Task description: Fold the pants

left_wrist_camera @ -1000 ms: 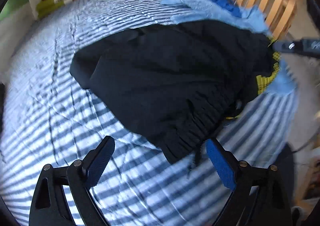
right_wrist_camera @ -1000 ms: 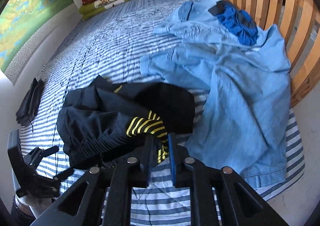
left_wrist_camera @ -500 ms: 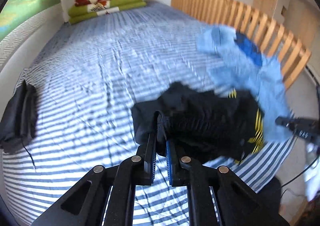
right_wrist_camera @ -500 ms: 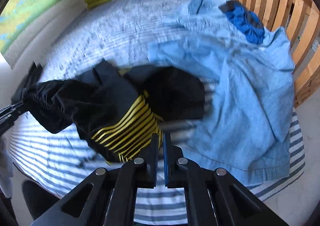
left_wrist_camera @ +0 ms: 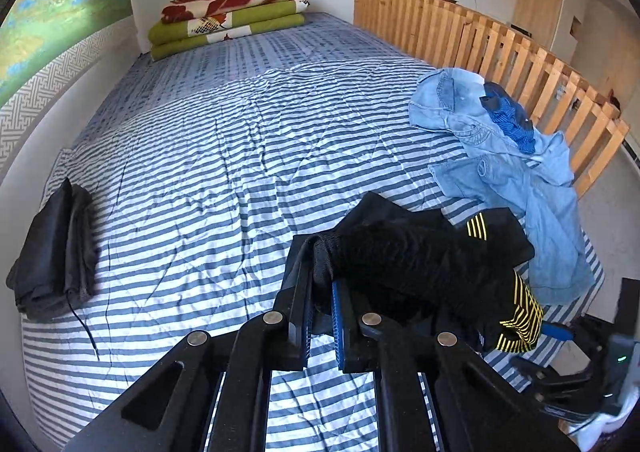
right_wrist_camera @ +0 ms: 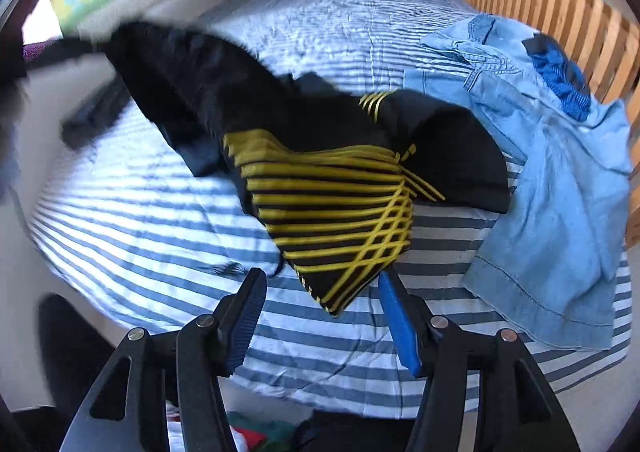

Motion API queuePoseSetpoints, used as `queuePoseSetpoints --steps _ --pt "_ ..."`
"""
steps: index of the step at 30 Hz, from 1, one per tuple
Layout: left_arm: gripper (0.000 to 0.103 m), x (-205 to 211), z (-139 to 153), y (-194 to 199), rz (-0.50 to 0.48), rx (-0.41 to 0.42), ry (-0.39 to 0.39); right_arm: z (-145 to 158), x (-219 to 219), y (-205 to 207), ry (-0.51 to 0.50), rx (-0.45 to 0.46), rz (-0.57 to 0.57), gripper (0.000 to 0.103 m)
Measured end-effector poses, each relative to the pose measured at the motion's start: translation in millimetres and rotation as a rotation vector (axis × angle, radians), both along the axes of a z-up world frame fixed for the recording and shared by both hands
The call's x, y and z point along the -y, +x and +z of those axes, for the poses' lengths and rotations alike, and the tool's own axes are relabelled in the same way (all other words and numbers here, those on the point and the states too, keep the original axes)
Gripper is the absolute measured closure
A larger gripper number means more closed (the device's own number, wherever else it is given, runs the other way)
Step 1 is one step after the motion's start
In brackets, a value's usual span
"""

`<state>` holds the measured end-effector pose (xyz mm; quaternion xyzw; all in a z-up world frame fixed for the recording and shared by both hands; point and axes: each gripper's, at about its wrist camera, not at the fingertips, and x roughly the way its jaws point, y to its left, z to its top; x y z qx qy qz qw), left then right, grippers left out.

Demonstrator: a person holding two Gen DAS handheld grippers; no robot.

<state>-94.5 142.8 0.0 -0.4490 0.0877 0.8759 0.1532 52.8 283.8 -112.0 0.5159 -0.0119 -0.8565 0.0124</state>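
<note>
The black pants point(left_wrist_camera: 420, 264) with yellow stripes hang above the striped bed point(left_wrist_camera: 224, 156). My left gripper point(left_wrist_camera: 320, 284) is shut on their black waistband, lifted off the sheet. In the right wrist view the pants point(right_wrist_camera: 328, 188) stretch from upper left down to a yellow-striped corner that dangles between the fingers of my right gripper point(right_wrist_camera: 320, 308). Its jaws are opening and the pads do not press on the cloth. The right gripper point(left_wrist_camera: 568, 364) also shows at the lower right of the left wrist view.
A light blue denim garment point(left_wrist_camera: 512, 172) with a darker blue item point(left_wrist_camera: 508, 120) on it lies by the wooden slatted rail point(left_wrist_camera: 500, 48). A folded dark garment point(left_wrist_camera: 56, 252) sits at the bed's left edge. Folded blankets point(left_wrist_camera: 228, 24) lie at the far end.
My left gripper closed on the waistband and lifted the pants off the bed. My right gripper, shut on the striped part half a second ago, has opened and let that corner go.
</note>
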Motion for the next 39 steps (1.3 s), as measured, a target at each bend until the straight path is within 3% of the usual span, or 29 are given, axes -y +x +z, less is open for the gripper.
queuePoseSetpoints --steps 1,2,4,8,15,18,21,25,29,31,33,35,39 --pt "0.095 -2 -1 -2 0.006 -0.004 0.003 1 -2 -6 0.015 -0.007 -0.018 0.083" --pt "0.095 -1 1 -5 0.011 -0.008 0.004 4 -10 -12 -0.021 -0.011 -0.038 0.099" --pt "0.095 0 12 -17 0.030 -0.015 0.005 27 -37 -24 -0.123 -0.063 -0.111 0.099" --pt "0.095 -8 56 -48 0.043 -0.050 0.017 95 -74 -45 -0.187 -0.196 -0.181 0.100" --pt "0.095 -40 181 -67 -0.064 -0.233 0.043 243 -99 -46 -0.096 -0.486 -0.262 0.100" --pt "0.095 -30 182 -62 -0.127 -0.205 0.005 265 -99 -33 -0.143 -0.493 -0.235 0.100" --pt "0.095 -11 142 -56 -0.161 -0.107 -0.059 239 -89 -20 -0.205 -0.409 -0.179 0.100" --pt "0.095 5 60 -49 -0.210 0.062 -0.152 167 -73 -13 -0.287 -0.238 -0.144 0.100" --pt "0.093 -8 -17 -74 -0.207 0.220 -0.200 105 -84 -41 -0.343 -0.111 -0.214 0.100" --pt "0.092 -22 -47 -85 -0.217 0.227 -0.246 79 -99 -65 -0.361 -0.055 -0.265 0.100" --pt "0.085 -38 -74 -108 -0.214 0.274 -0.256 56 -116 -86 -0.354 -0.014 -0.331 0.100" --pt "0.067 -50 -96 -127 -0.191 0.315 -0.261 39 -128 -101 -0.317 0.015 -0.379 0.100" --pt "0.060 -56 -110 -130 -0.188 0.369 -0.176 11 -149 -115 -0.279 0.085 -0.408 0.099"
